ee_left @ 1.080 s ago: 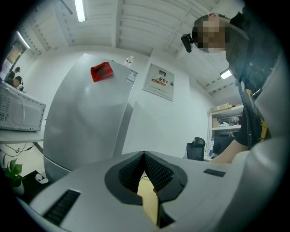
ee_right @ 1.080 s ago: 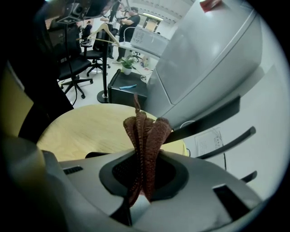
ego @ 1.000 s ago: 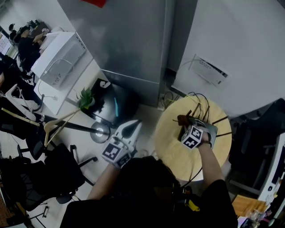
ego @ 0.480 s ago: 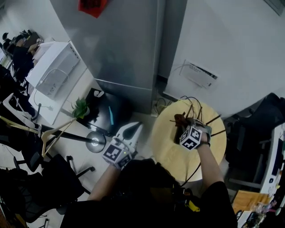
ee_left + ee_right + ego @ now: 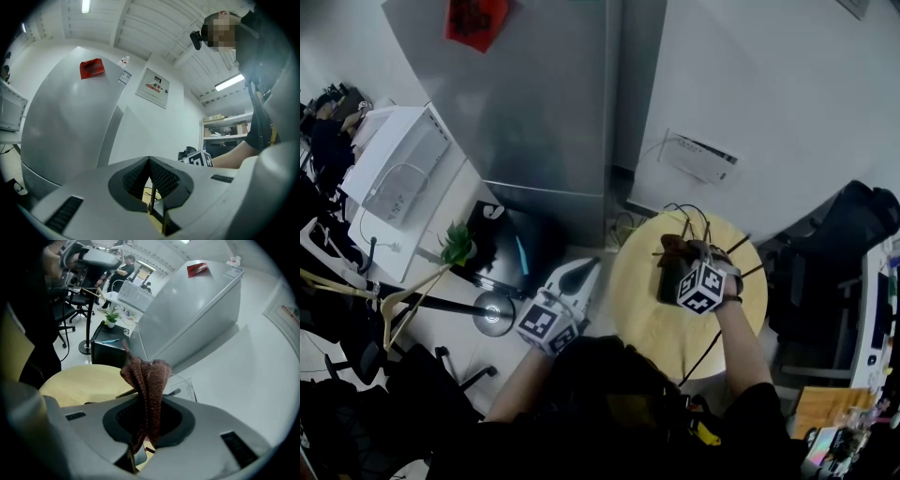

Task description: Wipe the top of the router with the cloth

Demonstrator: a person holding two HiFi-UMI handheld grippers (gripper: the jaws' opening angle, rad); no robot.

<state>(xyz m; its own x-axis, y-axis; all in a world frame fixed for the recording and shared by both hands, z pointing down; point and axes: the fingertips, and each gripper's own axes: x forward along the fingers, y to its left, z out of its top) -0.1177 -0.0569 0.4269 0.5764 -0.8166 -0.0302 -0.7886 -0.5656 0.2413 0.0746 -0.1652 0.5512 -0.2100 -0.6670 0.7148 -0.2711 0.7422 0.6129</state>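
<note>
Cloth [image 5: 146, 376]: reddish-brown knit, clamped by its lower part between the closed jaws of the right gripper [image 5: 146, 420]. Loose folds are seen standing up beyond the jaw tips.
- Handling: judged soft, light and limp, and well caught by the ribbed pads. A hold low on the bunch, as at present, is judged to leave enough free fabric for wiping.
- Long axis: along the jaws, free end pointed away from the hand.

Router [image 5: 667, 281]: dark body, largely covered by the right gripper in the head view and set toward the far edge of the round table [image 5: 642, 323]. Whether the cloth touches it cannot be told.
- Thin antennas [image 5: 741, 246] are fanned out toward the far and right edges; the body's own long axis cannot be made out.
- Handling: judged rigid and light, liable to slide under pressure, with the antennas easily knocked.

Left gripper [image 5: 150, 171]: jaws closed on nothing, held off the table's left edge.
</note>
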